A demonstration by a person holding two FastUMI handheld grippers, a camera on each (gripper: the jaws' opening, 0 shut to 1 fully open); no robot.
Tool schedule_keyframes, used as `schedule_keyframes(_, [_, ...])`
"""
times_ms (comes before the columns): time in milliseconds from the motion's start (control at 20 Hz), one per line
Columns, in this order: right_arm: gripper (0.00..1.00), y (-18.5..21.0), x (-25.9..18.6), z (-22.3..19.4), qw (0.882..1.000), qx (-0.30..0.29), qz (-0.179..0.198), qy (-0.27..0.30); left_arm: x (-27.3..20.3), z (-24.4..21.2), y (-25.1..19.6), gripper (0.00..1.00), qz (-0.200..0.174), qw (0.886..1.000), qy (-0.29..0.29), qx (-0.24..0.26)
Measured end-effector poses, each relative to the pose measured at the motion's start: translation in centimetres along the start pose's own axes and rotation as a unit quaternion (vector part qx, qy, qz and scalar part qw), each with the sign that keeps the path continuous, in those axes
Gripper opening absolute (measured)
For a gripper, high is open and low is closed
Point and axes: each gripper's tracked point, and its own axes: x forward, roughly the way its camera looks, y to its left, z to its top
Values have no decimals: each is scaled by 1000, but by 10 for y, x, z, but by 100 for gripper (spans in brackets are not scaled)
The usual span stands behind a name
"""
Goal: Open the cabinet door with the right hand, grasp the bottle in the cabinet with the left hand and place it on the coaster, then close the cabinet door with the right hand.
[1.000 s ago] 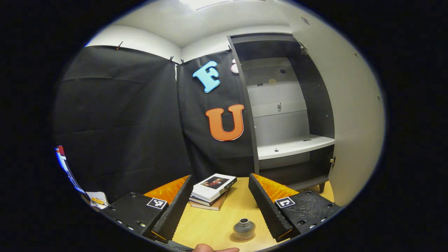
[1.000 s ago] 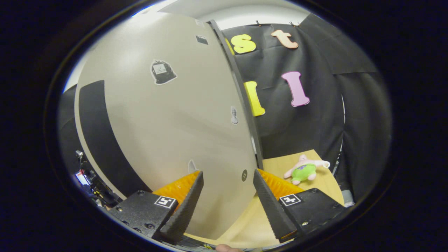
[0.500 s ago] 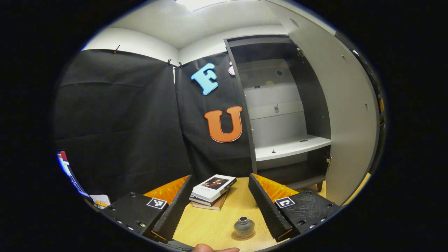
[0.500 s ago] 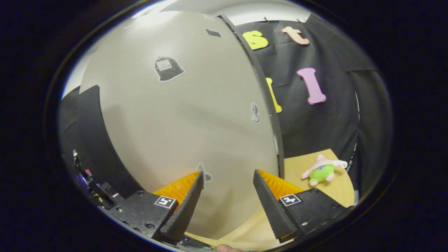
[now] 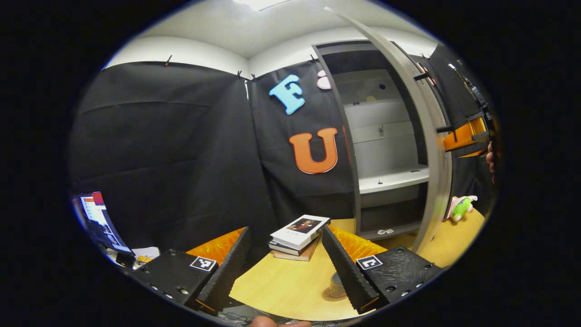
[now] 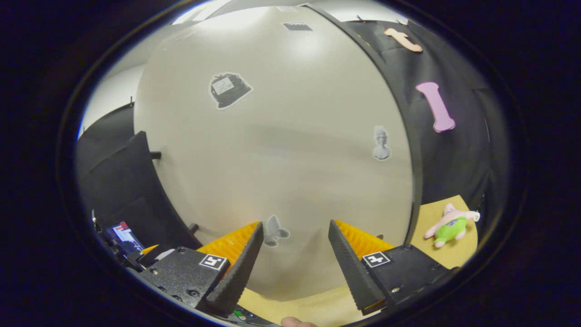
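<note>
The small grey bottle (image 5: 336, 280) stands on the round coaster (image 5: 330, 296) on the wooden table (image 5: 281, 286), partly hidden behind a finger of my left gripper (image 5: 286, 234), which is open and holds nothing. The cabinet (image 5: 386, 150) stands open, its white shelf (image 5: 395, 179) bare. I see its door (image 5: 435, 150) almost edge-on. My right gripper (image 5: 454, 141) is at the door's outer side. In the right gripper view the pale door face (image 6: 281, 150) with stickers lies just ahead of my open right gripper (image 6: 295, 225); whether its fingers touch the door is unclear.
A stack of books (image 5: 297, 232) lies on the table left of the cabinet. A plush toy (image 6: 451, 225) lies on the table right of the door, also seen as the plush toy (image 5: 460, 206). A lit monitor (image 5: 97, 218) stands at the far left.
The door has swung round toward the cabinet opening, its face now edge-on to the left gripper. The left gripper view has shifted, so the bottle now sits behind its right finger.
</note>
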Motion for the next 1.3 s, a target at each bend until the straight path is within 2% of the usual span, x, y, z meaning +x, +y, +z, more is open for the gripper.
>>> schedule_keyframes(100, [94,27,17,5,1000,-15,20,2,-9,0,16,96,19,1000,0,2])
schedule_keyframes(150, [88,40,21,5,999,-22,28,4,-12,-1,24,96,29,1000,1,4])
schedule_keyframes(200, [94,51,24,5,999,-28,38,5,-16,-1,30,96,37,999,1,4])
schedule_keyframes(400, [95,69,32,-5,997,-45,55,12,-24,-3,39,96,47,999,9,-3])
schedule_keyframes(550, [96,71,23,-6,997,-49,53,14,-24,1,25,96,22,1000,16,-8])
schedule_keyframes(650, [94,64,14,1,997,-57,42,4,-22,3,-4,96,-25,999,25,-2])
schedule_keyframes(800, [94,41,-6,7,997,-81,4,-20,-14,19,-48,96,-83,996,10,16])
schedule_keyframes(1000, [94,2,-47,17,991,-104,-71,-52,6,53,-116,96,-173,985,-19,2])
schedule_keyframes(1100, [97,-19,-71,19,984,-106,-125,-67,18,69,-147,96,-207,978,-26,-13])
schedule_keyframes(1150, [94,-32,-84,19,979,-105,-162,-73,21,76,-158,96,-220,975,-28,-25])
schedule_keyframes(1200, [97,-44,-95,16,972,-100,-199,-76,27,83,-168,96,-230,972,-30,-40])
schedule_keyframes(1300, [100,-53,-111,4,966,-67,-238,-78,37,94,-183,96,-241,968,-32,-62])
